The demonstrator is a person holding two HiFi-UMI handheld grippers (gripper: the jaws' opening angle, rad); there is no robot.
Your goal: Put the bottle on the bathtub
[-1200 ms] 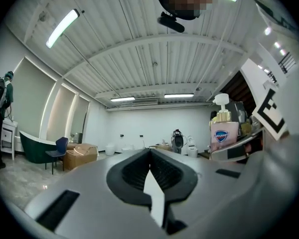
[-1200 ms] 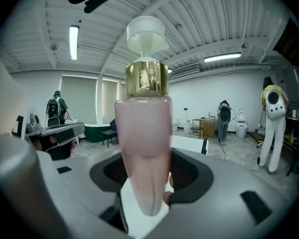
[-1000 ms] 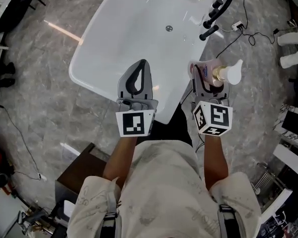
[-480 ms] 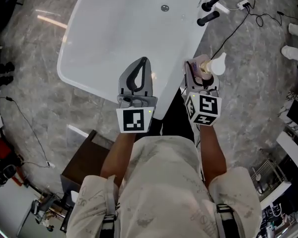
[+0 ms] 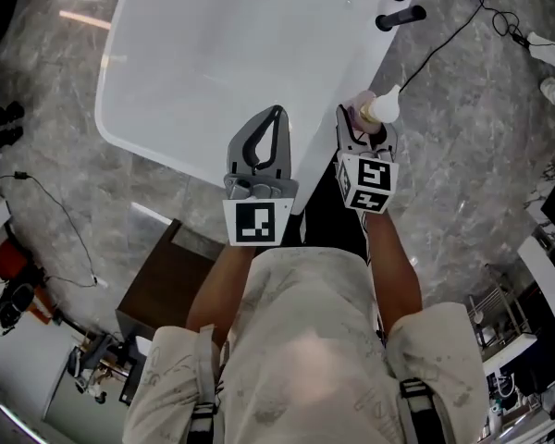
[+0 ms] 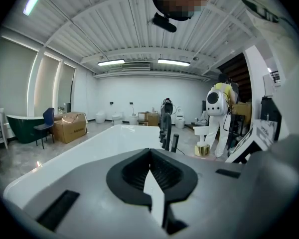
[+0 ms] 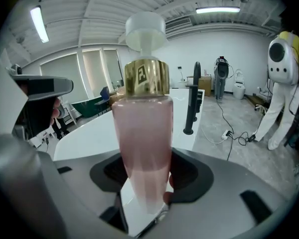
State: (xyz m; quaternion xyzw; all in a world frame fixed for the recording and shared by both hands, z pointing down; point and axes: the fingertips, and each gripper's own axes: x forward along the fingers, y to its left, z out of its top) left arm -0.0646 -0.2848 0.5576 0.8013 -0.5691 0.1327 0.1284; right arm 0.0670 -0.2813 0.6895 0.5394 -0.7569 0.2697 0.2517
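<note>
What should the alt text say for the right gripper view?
A pink bottle with a gold collar and white pump top is gripped near its base between the fingers. Behind it lies a white bathtub with a black faucet; cables trail on the floor at right.

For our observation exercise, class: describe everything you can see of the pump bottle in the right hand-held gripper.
The bottle is a clear, round container of pale pink liquid, with a gold collar and a white pump head. It stands upright between the jaws of the right hand-held gripper, which clamp its lower body. Nothing else visibly touches it. It hangs by the edge of the white bathtub, not yet set down.
</note>
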